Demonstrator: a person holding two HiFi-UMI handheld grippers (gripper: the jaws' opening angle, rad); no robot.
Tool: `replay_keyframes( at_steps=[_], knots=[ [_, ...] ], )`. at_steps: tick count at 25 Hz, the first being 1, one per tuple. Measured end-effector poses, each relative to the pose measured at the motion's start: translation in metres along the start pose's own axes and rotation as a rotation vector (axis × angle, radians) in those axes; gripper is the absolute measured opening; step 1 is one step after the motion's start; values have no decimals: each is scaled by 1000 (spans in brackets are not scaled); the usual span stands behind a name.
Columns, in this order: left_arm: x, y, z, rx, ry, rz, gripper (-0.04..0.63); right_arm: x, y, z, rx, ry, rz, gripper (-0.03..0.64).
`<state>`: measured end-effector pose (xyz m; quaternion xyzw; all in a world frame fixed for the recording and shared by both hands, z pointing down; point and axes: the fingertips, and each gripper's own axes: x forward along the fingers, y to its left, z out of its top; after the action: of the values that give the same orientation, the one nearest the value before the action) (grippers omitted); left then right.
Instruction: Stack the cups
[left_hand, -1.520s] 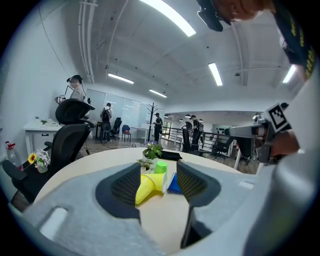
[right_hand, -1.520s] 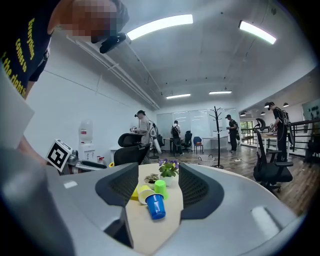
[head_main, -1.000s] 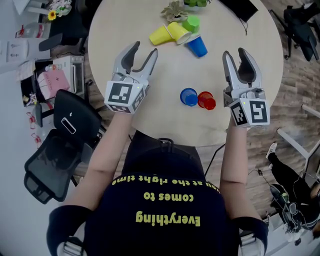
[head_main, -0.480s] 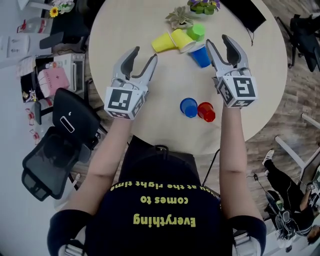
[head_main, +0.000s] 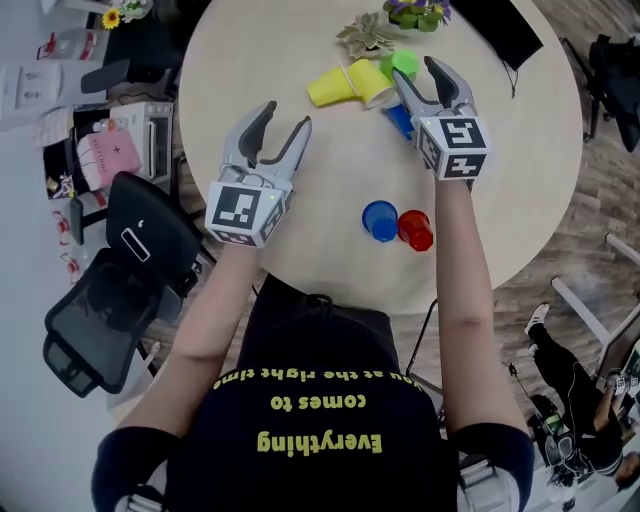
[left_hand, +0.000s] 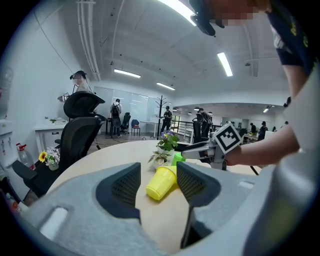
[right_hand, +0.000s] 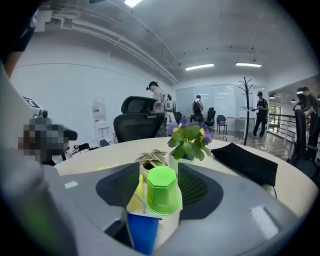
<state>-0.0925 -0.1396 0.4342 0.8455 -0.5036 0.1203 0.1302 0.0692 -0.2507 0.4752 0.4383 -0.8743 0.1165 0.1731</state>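
Right gripper view: the right tongs (right_hand: 159, 175), jaws just widened and gripping nothing, frame an upturned glossy green cup (right_hand: 162, 192) on the far side of the table (head_main: 240, 60), with a blue cup (right_hand: 141, 232) lying nearer. This looks like the reaching step; the next move calls for easing forward, then clenching. The left tongs (head_main: 285, 115) hang released, facing a tipped yellow cup (left_hand: 161, 183)

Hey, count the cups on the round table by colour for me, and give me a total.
Yellow cups: 2
Blue cups: 2
Green cup: 1
Red cup: 1
Total: 6
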Motion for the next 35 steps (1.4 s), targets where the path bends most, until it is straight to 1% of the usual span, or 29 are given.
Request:
replay_keyframes(
  at_steps=[6, 8, 11, 16, 21, 25, 28, 32, 35],
  knots=[
    [-2, 1, -2, 23, 12, 4, 224, 13, -1, -15, -14, 58, 6, 242],
    [-3, -1, -2, 33, 16, 3, 224, 14, -2, -16, -20, 61, 0, 215],
    [-5, -2, -4, 32, 21, 2, 224, 13, -3, -15, -24, 61, -11, 213],
    [-8, 0, -1, 29, 13, 6, 224, -2, -13, 3, -41, 0, -60, 213],
    [-10, 0, 5, 31, -2, 5, 224, -34, -14, 33, -56, -79, -79, 212],
    [-13, -4, 9, 33, -17, -6, 224, -70, 2, 53, -92, -124, -78, 212],
    [-17, -8, 14, 35, -29, -16, 224, -98, 20, 65, -99, -157, -69, 212],
    [-23, -15, 21, 37, -43, -32, 224, -136, 48, 67, -70, -166, -46, 212],
    [-31, -22, 23, 36, -51, -43, 224, -159, 80, 62, -35, -174, 17, 212]
  ],
)
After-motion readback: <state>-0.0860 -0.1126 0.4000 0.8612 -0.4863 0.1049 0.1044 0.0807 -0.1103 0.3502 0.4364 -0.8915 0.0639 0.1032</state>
